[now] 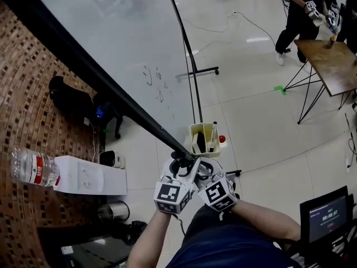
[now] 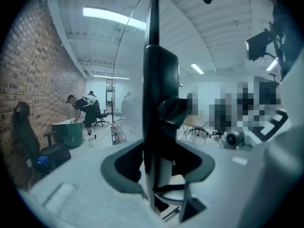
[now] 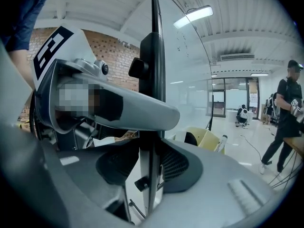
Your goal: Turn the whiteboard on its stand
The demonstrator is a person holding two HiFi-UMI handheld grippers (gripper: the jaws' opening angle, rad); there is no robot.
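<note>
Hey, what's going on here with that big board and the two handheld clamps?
A person holds a two-jaw gripper in each hand. The left gripper and the right gripper are both closed on the black frame edge of a large glossy whiteboard, close together at one corner. The board stands tilted beside a red brick wall. A yellow box sits just past the grippers, and another person stands by a wooden table in the background.

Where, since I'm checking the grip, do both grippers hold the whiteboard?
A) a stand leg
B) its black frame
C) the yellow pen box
B: the black frame of the whiteboard runs between the jaws of the left gripper and the right gripper, clamped in both gripper views.
</note>
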